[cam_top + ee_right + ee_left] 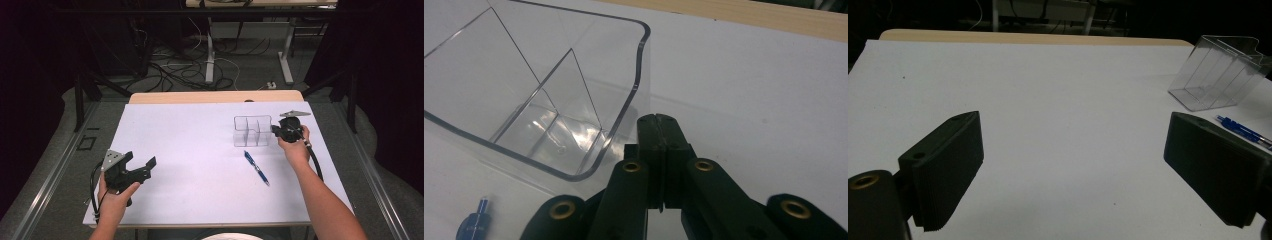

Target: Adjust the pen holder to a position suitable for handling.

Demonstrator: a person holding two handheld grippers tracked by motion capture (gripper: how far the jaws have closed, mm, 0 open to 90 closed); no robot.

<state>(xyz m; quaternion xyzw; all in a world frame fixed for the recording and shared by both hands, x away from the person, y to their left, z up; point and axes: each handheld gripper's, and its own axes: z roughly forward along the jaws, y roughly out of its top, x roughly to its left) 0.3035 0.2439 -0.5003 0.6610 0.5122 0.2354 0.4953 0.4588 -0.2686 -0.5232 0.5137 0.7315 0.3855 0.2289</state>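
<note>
Right gripper [659,122] pressed together on nothing, tips just beside the right wall of the clear plastic compartmented organiser box [252,130] at the white table's [200,150] far right; left gripper [141,169] spread and idle near the front left corner. Seemingly steadying or nudging the box. Next, probably: fetching the blue ballpoint pen [256,168] lying just in front, which calls for reopening around its barrel.

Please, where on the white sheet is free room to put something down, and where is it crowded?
The middle of the sheet is bare, between the left tongs and the pen; so is the far left part. The crowded part is the right side: clear organizer, right tongs beside it, pen in front.
</note>
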